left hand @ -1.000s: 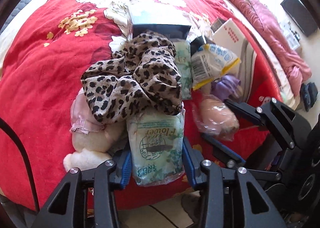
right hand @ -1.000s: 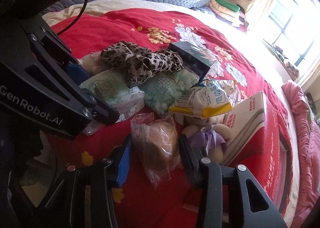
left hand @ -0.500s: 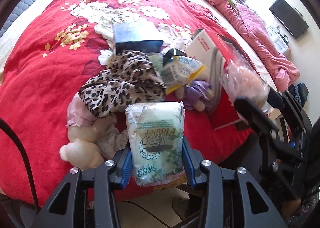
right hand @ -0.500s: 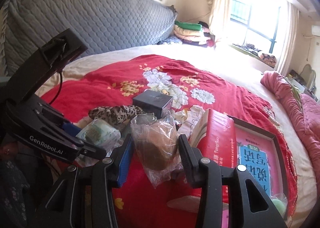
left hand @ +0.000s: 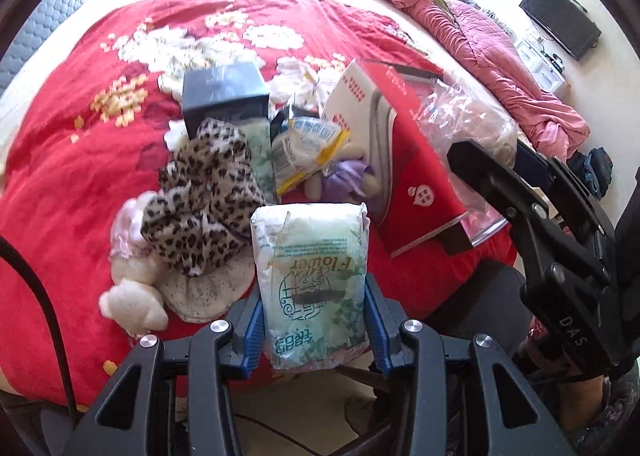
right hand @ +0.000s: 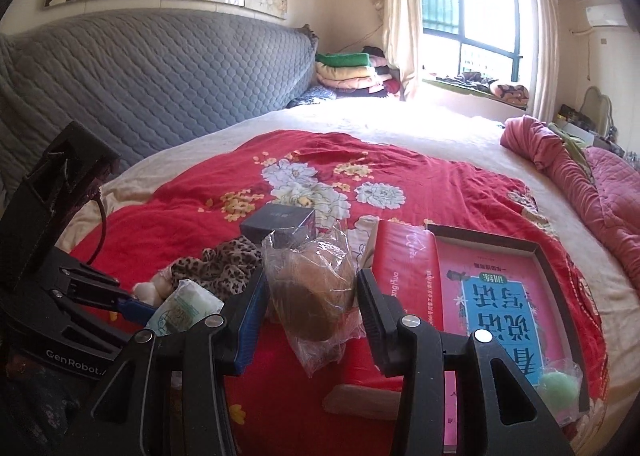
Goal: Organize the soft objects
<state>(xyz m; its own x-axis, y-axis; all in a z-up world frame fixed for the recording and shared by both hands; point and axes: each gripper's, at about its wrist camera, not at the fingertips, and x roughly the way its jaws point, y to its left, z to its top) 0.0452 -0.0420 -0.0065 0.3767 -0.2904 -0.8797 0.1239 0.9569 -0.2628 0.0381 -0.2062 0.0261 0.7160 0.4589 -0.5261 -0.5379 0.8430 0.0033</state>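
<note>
Soft things are mostly in a pile on the red bed cover [left hand: 60, 176]. The left gripper [left hand: 312, 320] squeezes a tissue pack [left hand: 312, 276] in its jaws. The right gripper [right hand: 312, 316] pinches a bagged soft toy [right hand: 312, 296]. The leopard scarf [left hand: 204, 192] and white plush [left hand: 132, 296] still wait, so most sorting is left.

A red floral bedspread [right hand: 420, 176] covers the bed — grey quilted headboard [right hand: 160, 72] behind (folded blankets [right hand: 352, 70] beside it).

Obstacles, near edge: leopard-print fabric scarf [left hand: 208, 192], dark square box [left hand: 224, 90], red hardcover book [left hand: 404, 160]. Free: far red floral blanket [right hand: 320, 152].
</note>
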